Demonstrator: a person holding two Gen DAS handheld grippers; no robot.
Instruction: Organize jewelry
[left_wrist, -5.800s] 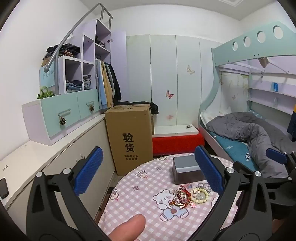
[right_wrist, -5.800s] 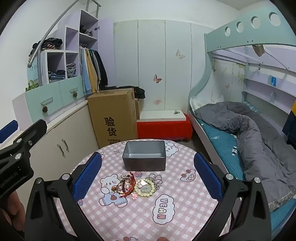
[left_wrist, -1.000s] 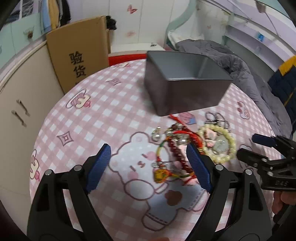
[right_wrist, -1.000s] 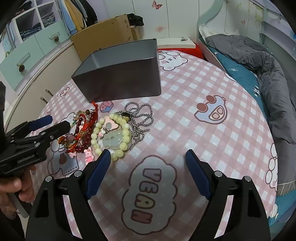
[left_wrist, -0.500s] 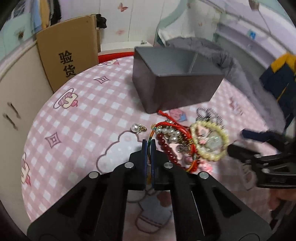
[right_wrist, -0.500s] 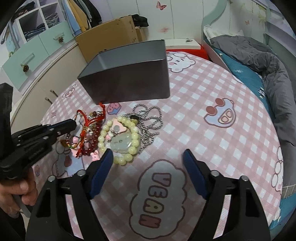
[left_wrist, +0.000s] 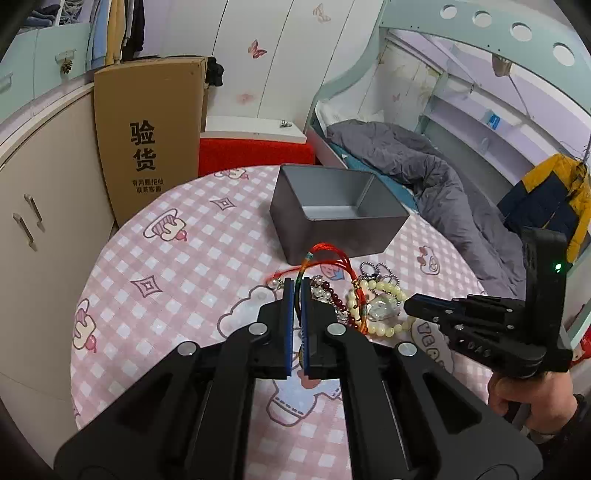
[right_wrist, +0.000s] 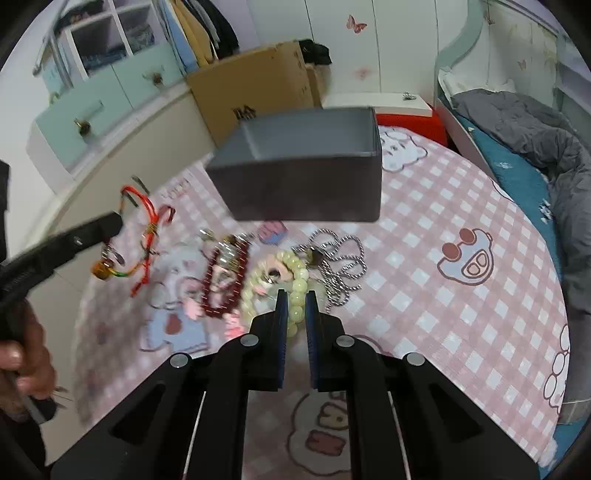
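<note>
Left claw (left_wrist: 297, 286) clenched on red cord bracelet (left_wrist: 330, 263), raised — right claw (right_wrist: 294, 298) pinching pale bead bracelet (right_wrist: 295, 281).

Round table (left_wrist: 177, 266) in pink checked cloth: grey tin (left_wrist: 338, 212), bead bracelets (right_wrist: 258, 284), silver chain (right_wrist: 338, 258).

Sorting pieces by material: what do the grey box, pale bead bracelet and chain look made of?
Grey box: likely matte metal, thin walls, dull sheen.
Pale bead bracelet: glossy cream-green beads, maybe jade or resin.
Chain: shiny silver metal links.
</note>
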